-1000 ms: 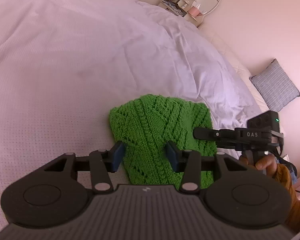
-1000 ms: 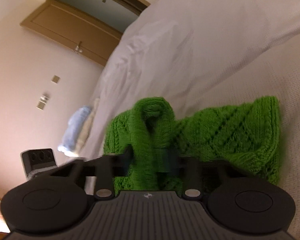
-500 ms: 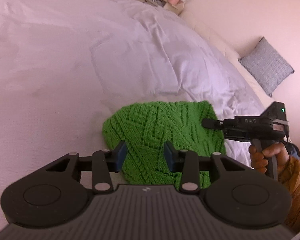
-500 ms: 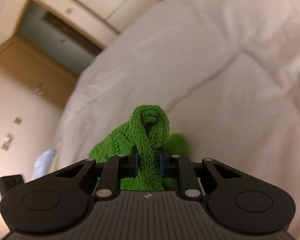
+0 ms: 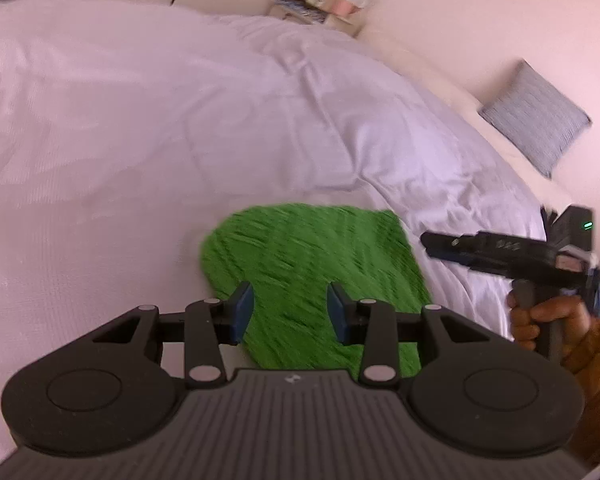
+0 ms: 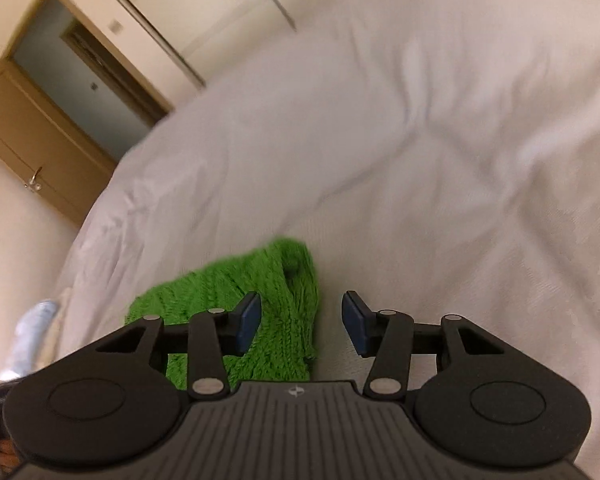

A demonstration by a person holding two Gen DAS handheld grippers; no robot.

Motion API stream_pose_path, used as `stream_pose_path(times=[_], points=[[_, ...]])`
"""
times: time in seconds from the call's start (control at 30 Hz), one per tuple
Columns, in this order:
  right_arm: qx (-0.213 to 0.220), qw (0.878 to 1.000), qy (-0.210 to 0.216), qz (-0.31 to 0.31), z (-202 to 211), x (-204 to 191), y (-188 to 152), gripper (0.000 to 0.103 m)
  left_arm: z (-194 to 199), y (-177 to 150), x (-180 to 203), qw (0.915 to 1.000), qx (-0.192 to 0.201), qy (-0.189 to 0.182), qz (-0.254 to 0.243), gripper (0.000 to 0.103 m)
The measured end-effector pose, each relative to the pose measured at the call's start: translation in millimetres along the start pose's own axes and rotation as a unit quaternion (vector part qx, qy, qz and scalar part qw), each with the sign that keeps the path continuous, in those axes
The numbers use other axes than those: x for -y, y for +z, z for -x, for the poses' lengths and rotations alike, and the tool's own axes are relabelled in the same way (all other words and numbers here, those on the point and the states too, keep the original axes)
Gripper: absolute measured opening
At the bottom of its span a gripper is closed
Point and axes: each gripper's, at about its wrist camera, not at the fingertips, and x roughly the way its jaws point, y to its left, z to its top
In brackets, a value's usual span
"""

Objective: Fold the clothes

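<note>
green knit (image 5: 312,264) blurred — near edge hidden

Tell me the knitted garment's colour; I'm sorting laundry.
Bright green; the knitted garment shows best in the left wrist view.

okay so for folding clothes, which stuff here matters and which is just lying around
Matters: green knit garment; white bed cover under it; left gripper, open; right gripper, fingers opening, empty.

Lying around: grey cushion; bedside clutter; wooden door.
</note>
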Motion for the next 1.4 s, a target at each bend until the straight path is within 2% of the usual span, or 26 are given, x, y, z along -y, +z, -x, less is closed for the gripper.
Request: stream_pose_path(times=[0.07,0.17,0.23,0.3,0.4,0.47,0.63,0.7,0.83,0.9,0.97,1.0,1.1,1.27,1.4], points=[[0.027,0.999,0.014,0.024,26.3,-9.3,-14.9,0.049,5.8,-9.6,20.4,0.9994,0.003,0.004,-0.033,0.034],[0.044,0.996,0.034,0.076,55.5,-28.8,-45.8,0.049,10.2,-24.9,50.9,0.9954,0.017,0.007,-0.094,0.034],[0.047,0.992,0.046,0.108,66.3,-39.4,-72.1,0.049,6.0,-33.0,65.2,0.9917,0.023,0.008,-0.126,0.034],[0.045,0.989,0.053,0.132,69.0,-48.7,-98.6,0.049,-7.8,-40.2,69.5,0.9905,0.009,0.009,-0.137,0.034],[0.008,0.984,0.0,0.176,52.3,-57.1,-134.6,0.047,-35.2,-53.1,67.5,0.9898,-0.037,0.02,-0.136,0.035],[-0.017,0.983,-0.035,0.179,42.9,-53.3,-151.6,0.048,-41.0,-63.7,68.0,0.988,-0.038,0.029,-0.147,0.036],[-0.046,0.983,-0.049,0.169,50.4,-55.3,-154.6,0.047,-27.1,-68.2,87.0,0.9814,-0.04,0.066,-0.176,0.033],[-0.053,0.981,-0.057,0.179,53.6,-61.1,-153.0,0.047,-9.6,-74.3,94.1,0.9814,-0.031,0.055,-0.181,0.032],[-0.003,0.985,-0.033,0.17,78.9,-61.3,-156.9,0.047,14.5,-98.5,102.7,0.9824,-0.024,0.032,-0.182,0.032],[0.003,0.985,-0.024,0.171,88.3,-59.1,-166.5,0.047,11.9,-115.1,104.8,0.98,-0.032,0.05,-0.19,0.034],[-0.03,0.983,-0.042,0.176,79.3,-55.4,-181.9,0.047,2.8,-128.4,102.6,0.978,-0.047,0.079,-0.187,0.035],[-0.049,0.982,-0.054,0.176,71.4,-52.3,-189.4,0.046,1.9,-131.8,101.3,0.979,-0.048,0.084,-0.179,0.035],[-0.058,0.988,-0.053,0.13,72.9,-41.3,-199.6,0.044,15.1,-132.7,103.2,0.9829,-0.034,0.08,-0.162,0.034],[-0.014,0.989,-0.054,0.138,103.4,-53.8,-198.2,0.045,32.8,-137.2,115.2,0.9823,-0.012,0.083,-0.168,0.032],[0.033,0.99,-0.039,0.135,114.6,-59.7,-191.7,0.045,41.0,-140.3,117.5,0.9872,0.005,0.066,-0.145,0.032]])
